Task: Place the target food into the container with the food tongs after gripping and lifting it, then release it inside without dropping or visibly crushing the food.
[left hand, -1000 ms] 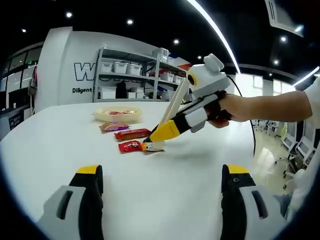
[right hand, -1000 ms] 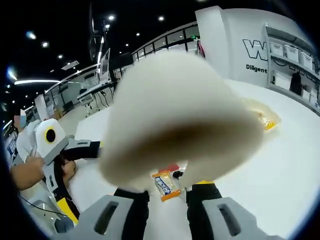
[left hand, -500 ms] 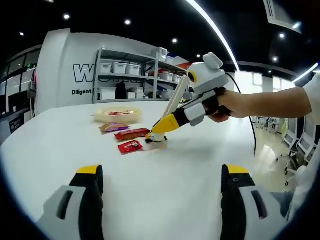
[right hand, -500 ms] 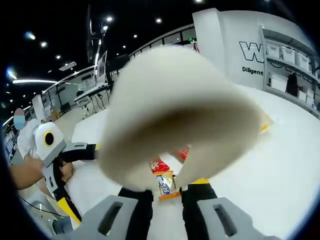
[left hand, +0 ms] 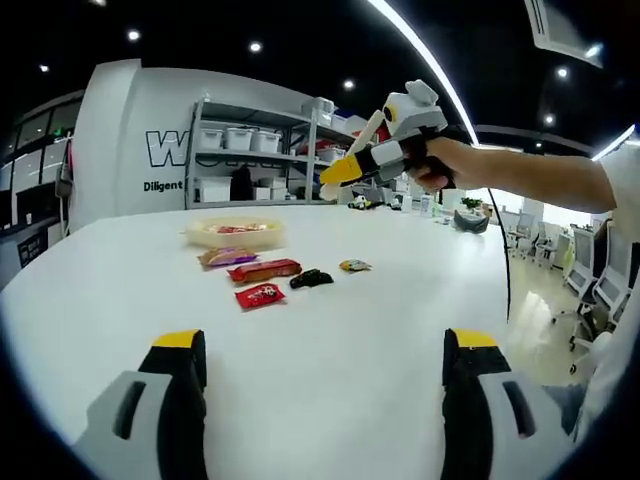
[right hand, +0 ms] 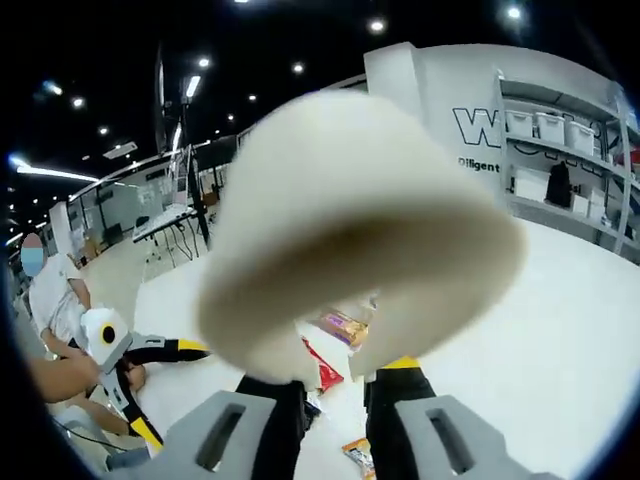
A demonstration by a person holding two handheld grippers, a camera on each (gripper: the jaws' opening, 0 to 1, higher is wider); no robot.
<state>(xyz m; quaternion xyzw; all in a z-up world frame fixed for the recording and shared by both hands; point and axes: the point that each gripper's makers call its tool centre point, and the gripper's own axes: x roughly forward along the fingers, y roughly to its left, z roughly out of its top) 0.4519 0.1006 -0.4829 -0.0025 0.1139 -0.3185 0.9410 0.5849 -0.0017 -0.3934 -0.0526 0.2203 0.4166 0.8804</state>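
Left gripper view: left gripper [left hand: 320,400] jaws spread wide, nothing between them; snack packets [left hand: 262,270] lie on the white table [left hand: 330,330] near the container [left hand: 235,231], right gripper [left hand: 345,170] raised above. Right gripper view: right gripper [right hand: 335,395] pinched on the food tongs [right hand: 350,240]; packets on the table below, can't tell if the tongs hold food.

Right gripper [right hand: 330,385] at bottom of view, jaws close together, clamped on cream food tongs [right hand: 350,235]. Tongs' curved back looms large and blurred across middle. White counter [right hand: 540,340] below. Red snack packet [right hand: 322,368] seen between jaws; orange packet [right hand: 345,325] just beyond it; another packet [right hand: 358,456] near bottom edge. Left gripper [right hand: 135,375] at lower left, held by person's hand [right hand: 55,378]. Shelf with white bins [right hand: 560,150] at right, against white wall with dark lettering.
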